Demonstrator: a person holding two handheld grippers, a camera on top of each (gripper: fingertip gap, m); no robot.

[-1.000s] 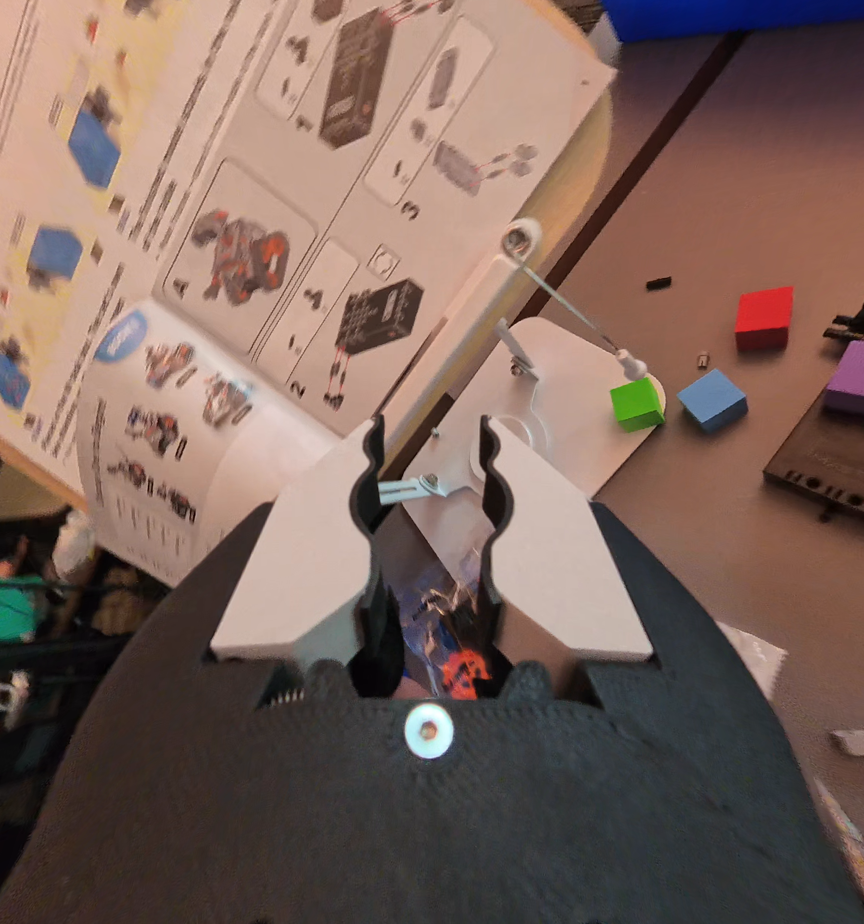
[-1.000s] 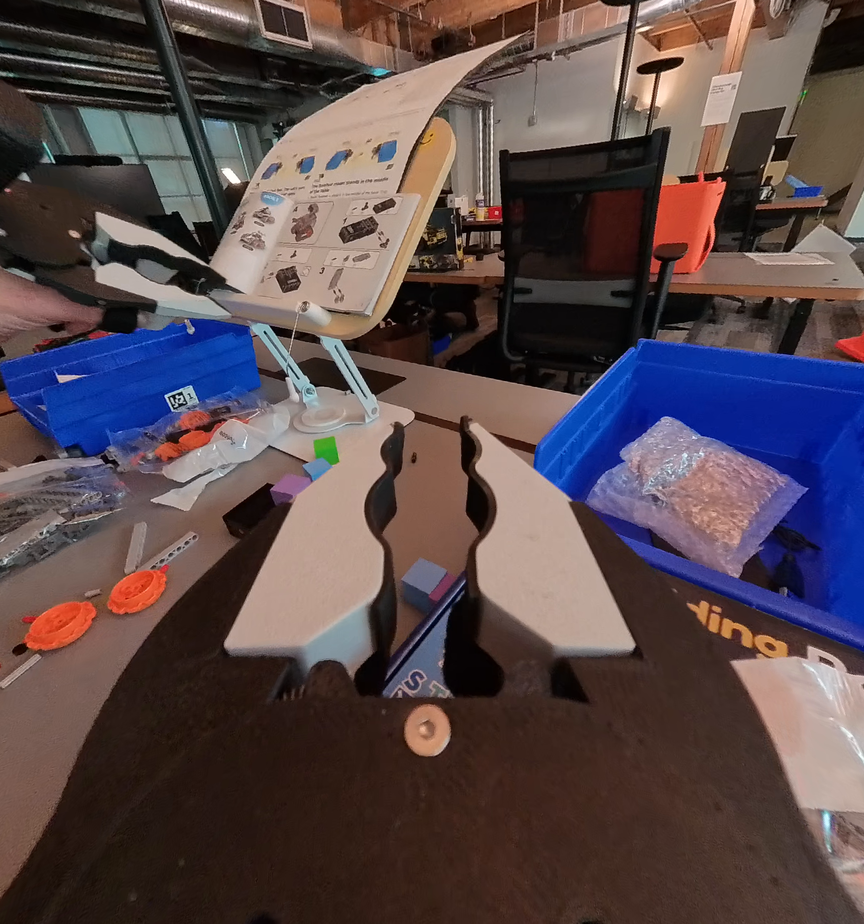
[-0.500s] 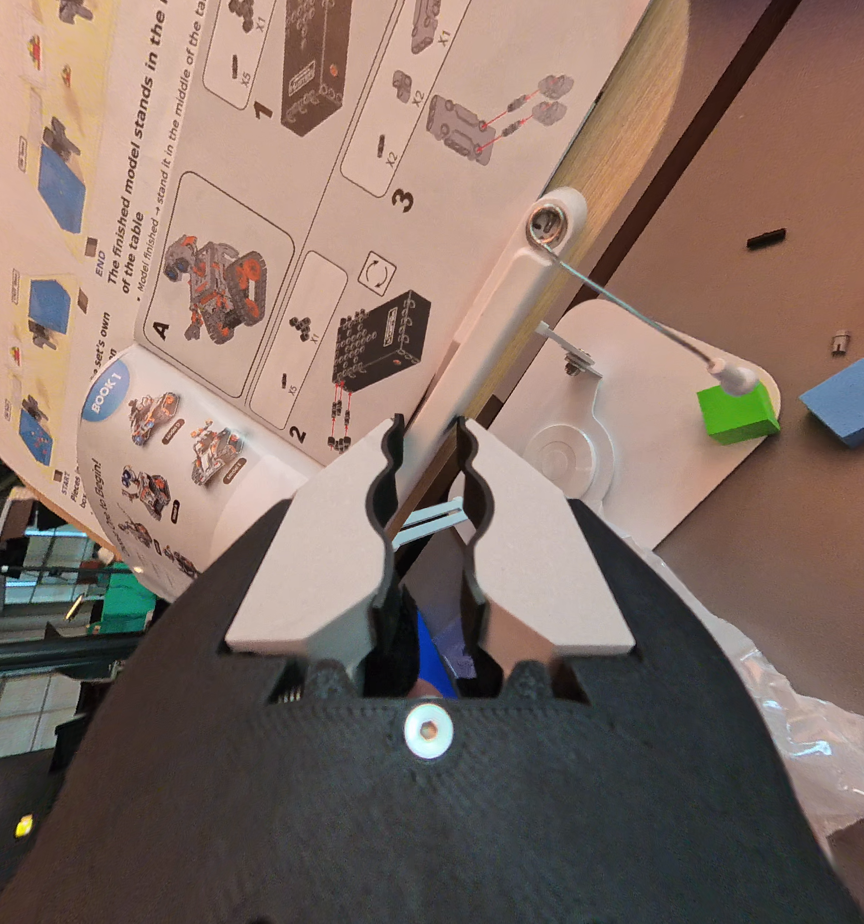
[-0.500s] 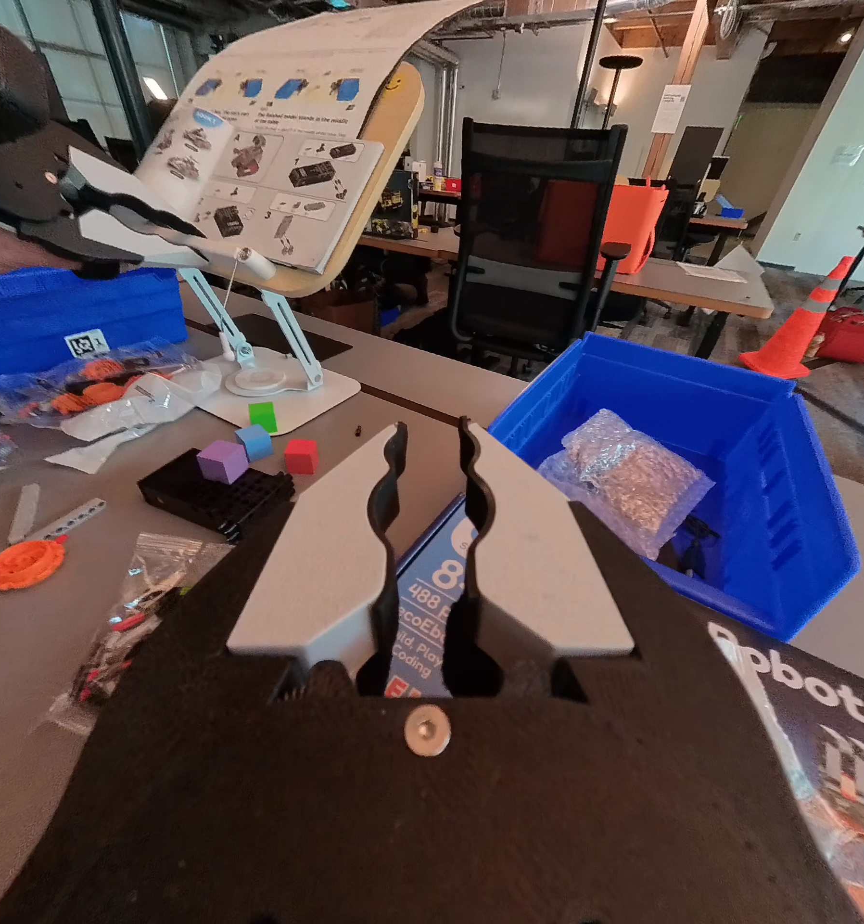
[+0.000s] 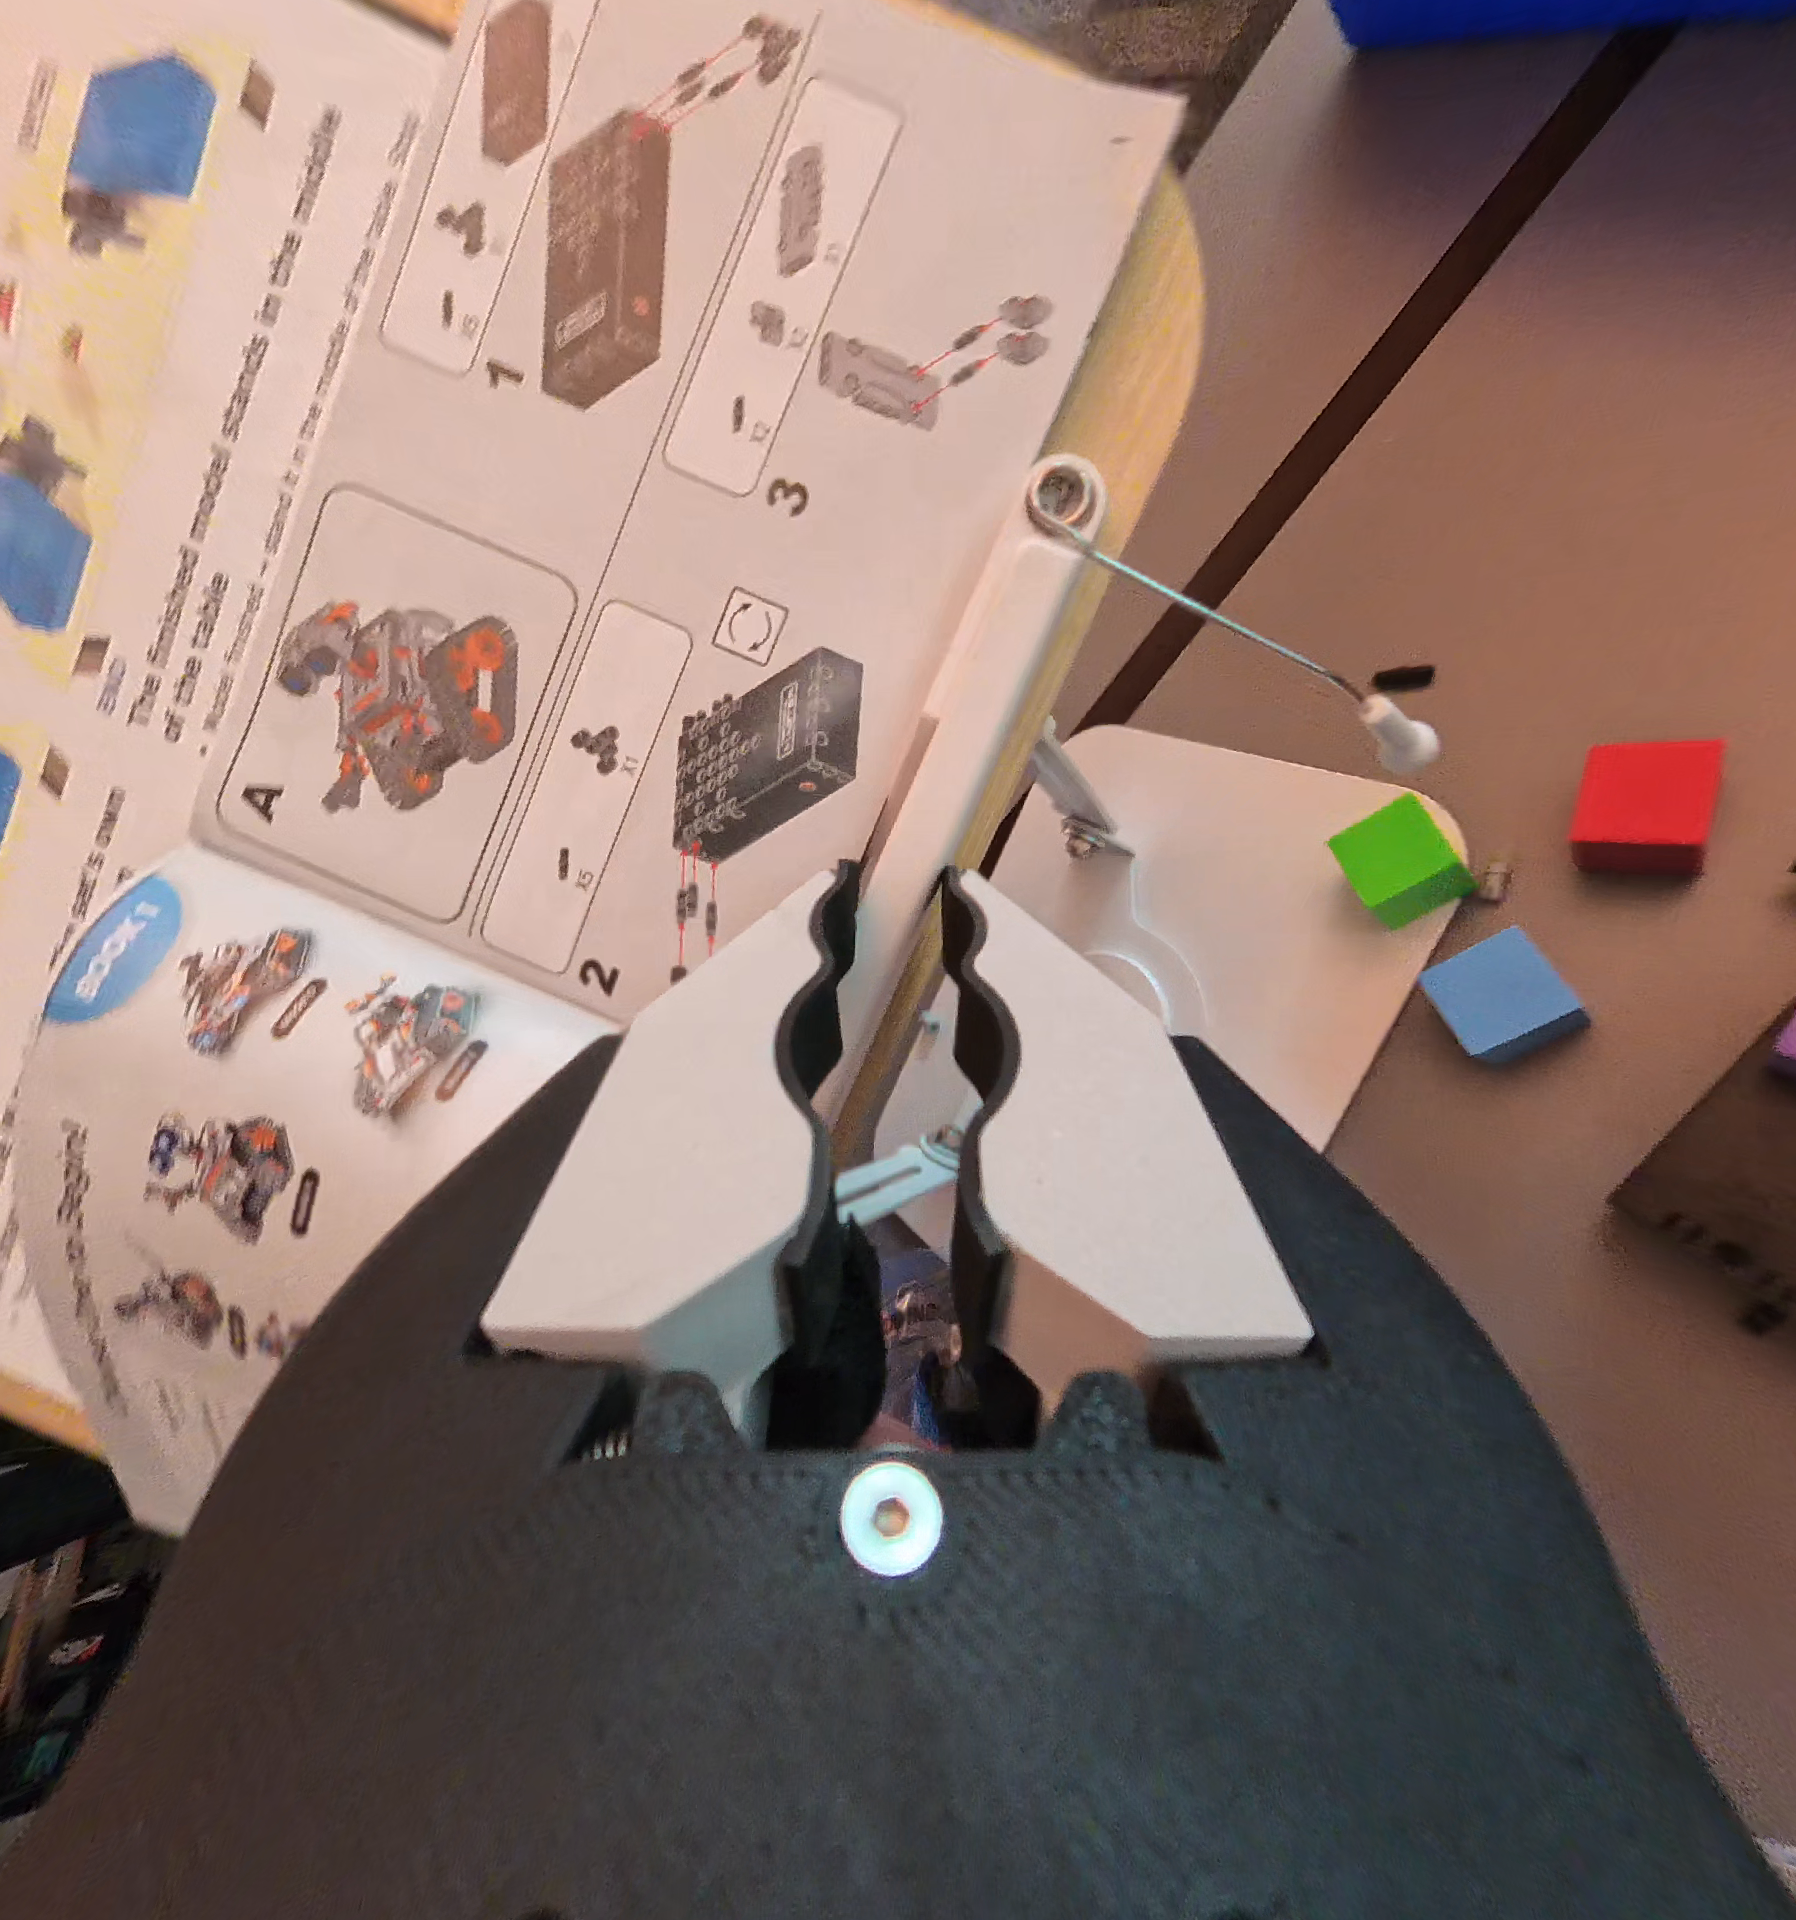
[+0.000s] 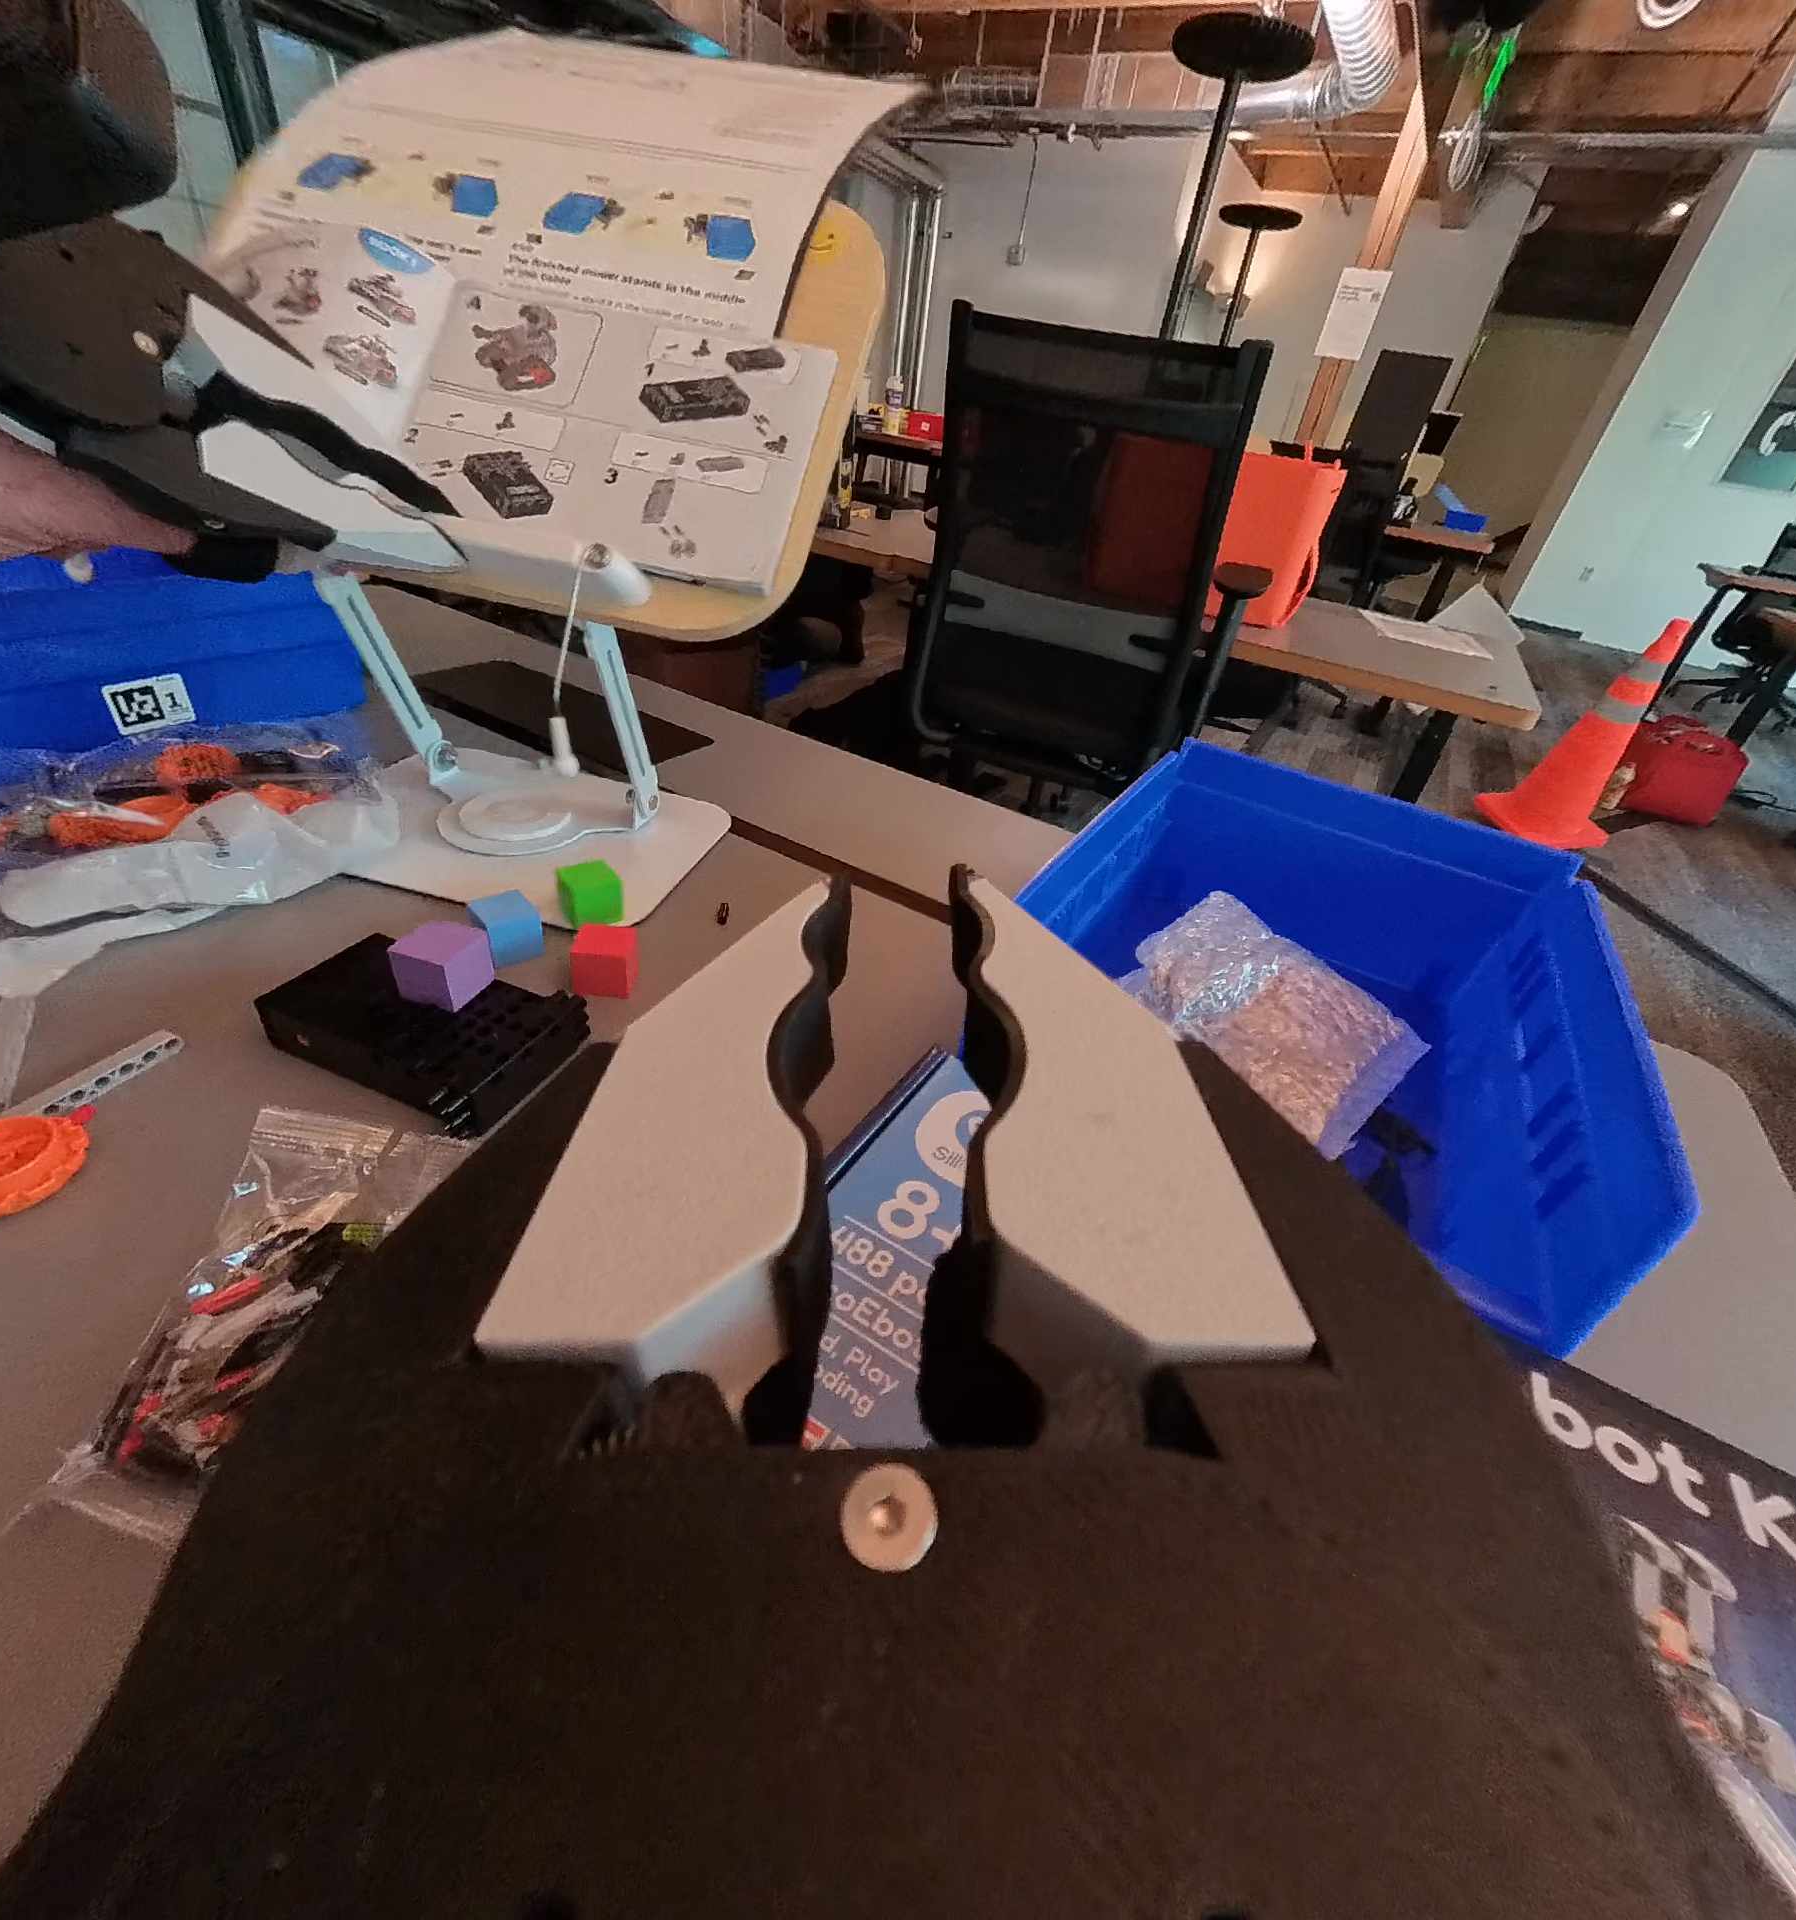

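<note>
Left gripper (image 5: 896, 883) jaws narrowly apart astride book stand (image 5: 987, 707) white ledge, grip unclear; ledge stiff, thin. Right gripper (image 6: 899, 883) slightly open, empty, above box (image 6: 889, 1226).

Green cube (image 6: 589, 891), pale blue cube (image 6: 507, 926), red cube (image 6: 603, 960) and purple cube (image 6: 441, 965), the last on a black studded block (image 6: 426, 1037). Bright blue bin (image 6: 1528, 1049) at right, orange wheel (image 6: 9, 1162) near left. Orange-and-white striped cone (image 6: 1590, 753) far right.
</note>
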